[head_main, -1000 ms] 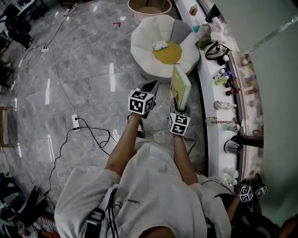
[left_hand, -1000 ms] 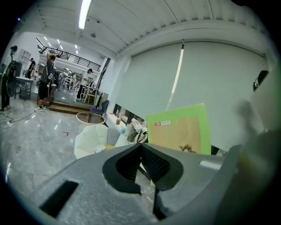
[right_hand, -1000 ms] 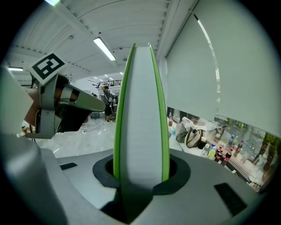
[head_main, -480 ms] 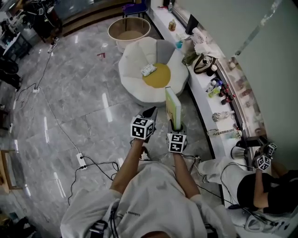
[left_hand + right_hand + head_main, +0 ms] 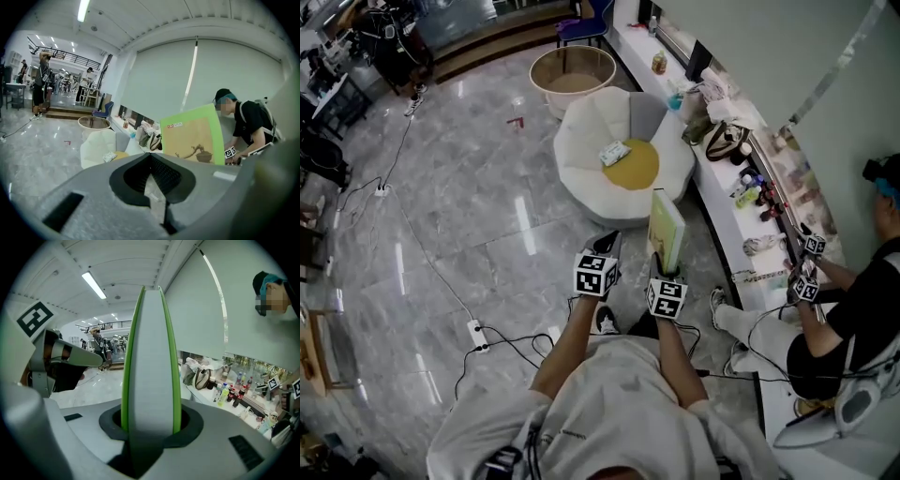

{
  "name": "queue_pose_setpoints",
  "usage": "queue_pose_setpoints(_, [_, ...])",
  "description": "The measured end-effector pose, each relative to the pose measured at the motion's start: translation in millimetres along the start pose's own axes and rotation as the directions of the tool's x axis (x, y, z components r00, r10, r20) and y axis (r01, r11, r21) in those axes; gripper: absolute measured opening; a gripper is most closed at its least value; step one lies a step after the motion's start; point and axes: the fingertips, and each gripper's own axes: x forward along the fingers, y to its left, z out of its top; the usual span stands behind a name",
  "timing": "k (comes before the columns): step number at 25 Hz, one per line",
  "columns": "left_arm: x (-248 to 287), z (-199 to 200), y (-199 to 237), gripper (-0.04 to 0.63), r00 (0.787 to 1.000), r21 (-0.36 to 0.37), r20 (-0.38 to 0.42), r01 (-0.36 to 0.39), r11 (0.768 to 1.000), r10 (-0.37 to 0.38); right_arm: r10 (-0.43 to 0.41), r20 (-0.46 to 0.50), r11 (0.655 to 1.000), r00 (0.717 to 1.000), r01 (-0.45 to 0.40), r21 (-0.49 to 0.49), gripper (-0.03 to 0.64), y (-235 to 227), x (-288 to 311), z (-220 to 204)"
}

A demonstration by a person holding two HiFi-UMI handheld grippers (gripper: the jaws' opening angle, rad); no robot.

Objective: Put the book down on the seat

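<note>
the white petal-shaped floor seat with a yellow centre (image 5: 586, 155) is seen ahead, well apart from the green-covered book (image 5: 666, 232), which is held upright, clamped at its lower end by the right gripper (image 5: 662, 274); the left gripper (image 5: 606, 246) is seen closed and empty beside it.

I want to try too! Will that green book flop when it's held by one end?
Probably stiff: the book stands upright from the jaws of the right gripper without sagging. Likely tippy if stood on its thin edge, so flat on the seat seems safer.
</note>
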Motion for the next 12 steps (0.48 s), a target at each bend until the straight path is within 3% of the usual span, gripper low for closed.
queue_pose_setpoints(12, [-17, 6, 53, 0.008, 0.994, -0.081, 0.035, -0.098, 0.992, 0.102, 0.056, -0.050, 0.997, 0.997, -0.059, -0.049, 0.133, 26, 32, 15])
